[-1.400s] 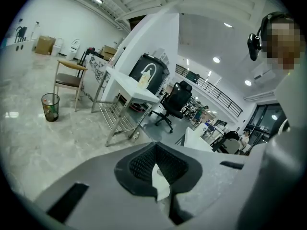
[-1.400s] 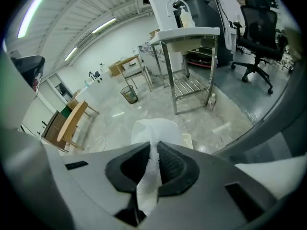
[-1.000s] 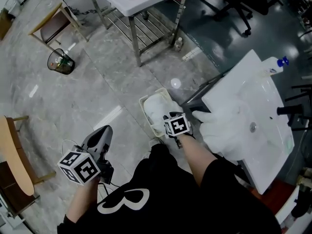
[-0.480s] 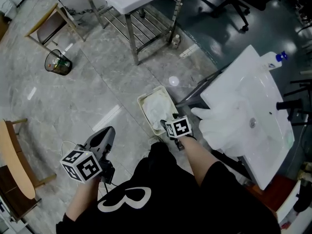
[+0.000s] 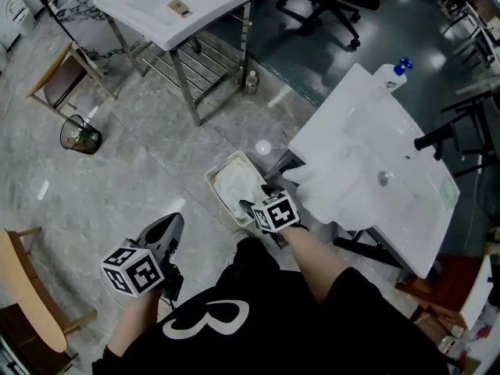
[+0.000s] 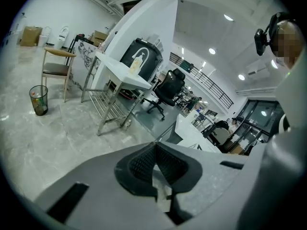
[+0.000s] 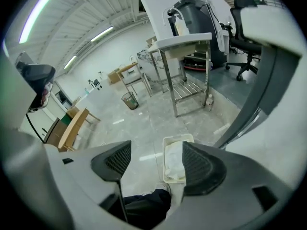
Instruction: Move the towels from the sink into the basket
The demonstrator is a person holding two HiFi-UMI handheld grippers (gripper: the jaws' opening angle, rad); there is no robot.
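Note:
A white basket [image 5: 223,165] stands on the floor beside the sink [image 5: 410,190], with a white towel [image 5: 238,186] lying in it. More white towels [image 5: 336,187] bulge out of the sink and hang over its near edge. My right gripper [image 5: 251,207] hovers just above the basket's near end; its jaws are opening and nothing is between them. In the right gripper view the basket [image 7: 178,138] and its towel [image 7: 175,163] show beyond the spread right gripper [image 7: 152,159]. My left gripper [image 5: 164,226] hangs low at the left, shut and empty [image 6: 154,150].
A white table on a steel frame [image 5: 183,2] stands further off, with a wooden chair [image 5: 55,69] and a wire waste bin [image 5: 80,135] to its left. A black faucet [image 5: 433,137] and a soap bottle [image 5: 394,70] sit at the sink. A wooden bench [image 5: 31,287] lies at left.
The right gripper's jaws have spread and let go of the towel, which now lies flat in the basket. The left gripper has hardly moved.

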